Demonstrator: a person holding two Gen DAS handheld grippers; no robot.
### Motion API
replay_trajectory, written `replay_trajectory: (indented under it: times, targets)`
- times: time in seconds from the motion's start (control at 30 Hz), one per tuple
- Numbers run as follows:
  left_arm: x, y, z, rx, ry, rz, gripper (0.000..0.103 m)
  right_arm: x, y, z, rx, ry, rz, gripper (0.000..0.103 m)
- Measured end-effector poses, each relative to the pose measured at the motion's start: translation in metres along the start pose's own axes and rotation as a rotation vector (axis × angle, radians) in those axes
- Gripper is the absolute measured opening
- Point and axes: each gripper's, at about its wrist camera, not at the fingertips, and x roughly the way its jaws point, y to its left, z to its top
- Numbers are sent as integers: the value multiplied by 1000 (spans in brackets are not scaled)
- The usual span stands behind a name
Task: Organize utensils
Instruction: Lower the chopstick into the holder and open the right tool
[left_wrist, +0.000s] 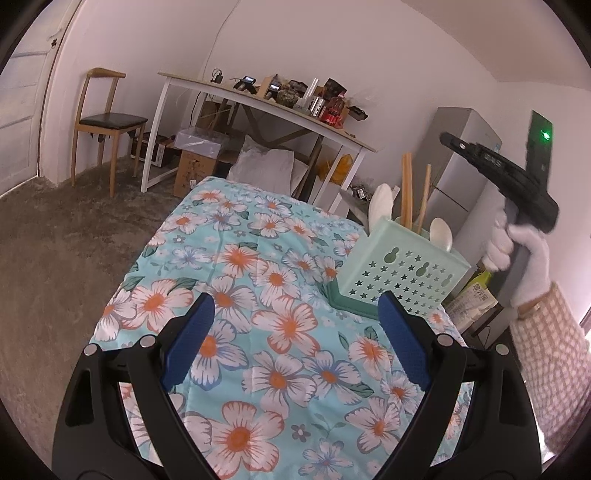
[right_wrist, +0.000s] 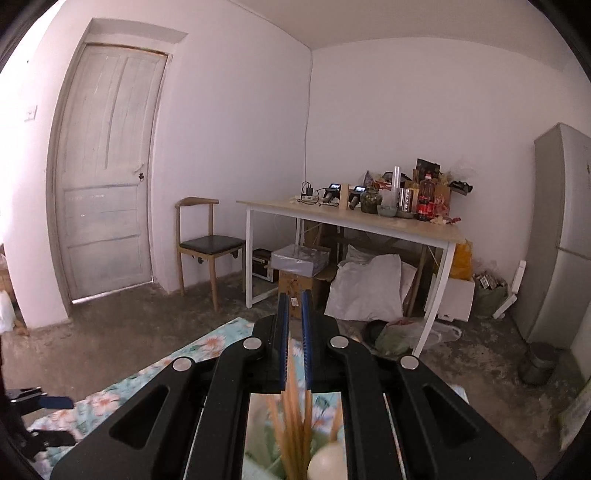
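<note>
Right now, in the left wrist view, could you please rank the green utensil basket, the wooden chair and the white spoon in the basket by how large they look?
1. Green utensil basket, largest, though it sits nearest the camera.
2. Wooden chair, nearly as large despite standing far off.
3. White spoon, clearly smallest.

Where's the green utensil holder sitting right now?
In the left wrist view the green utensil holder stands at the right edge of the floral cloth, just beyond the left gripper's right finger, with chopsticks and white spoons standing in it.
</note>
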Motion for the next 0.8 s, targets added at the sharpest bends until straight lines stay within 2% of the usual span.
replay_trajectory:
  times: [0.2,0.23,0.27,0.33,0.43,0.6,0.7,0.8]
  targets:
    - [-12,-11,0,20,-18,18,86,-56,4,-22,112,23,5,11]
    - [-14,-15,0,29,-24,28,86,-63,5,-27,130,30,5,20]
    - [-16,-16,1,36,-29,36,87,-73,6,-35,158,39,5,34]
    - [-20,-23,2,55,-42,67,91,-87,8,-50,196,68,-2,50]
    - [-26,-34,4,84,-60,123,95,-109,18,-76,206,143,-77,66]
    - [-23,-59,9,156,-4,186,95,-129,29,-103,216,247,-185,79]
    - [-14,-77,9,214,48,242,95,-138,30,-111,252,270,-226,84]
    - [-7,-90,8,218,80,291,95,-147,31,-116,262,278,-284,88]
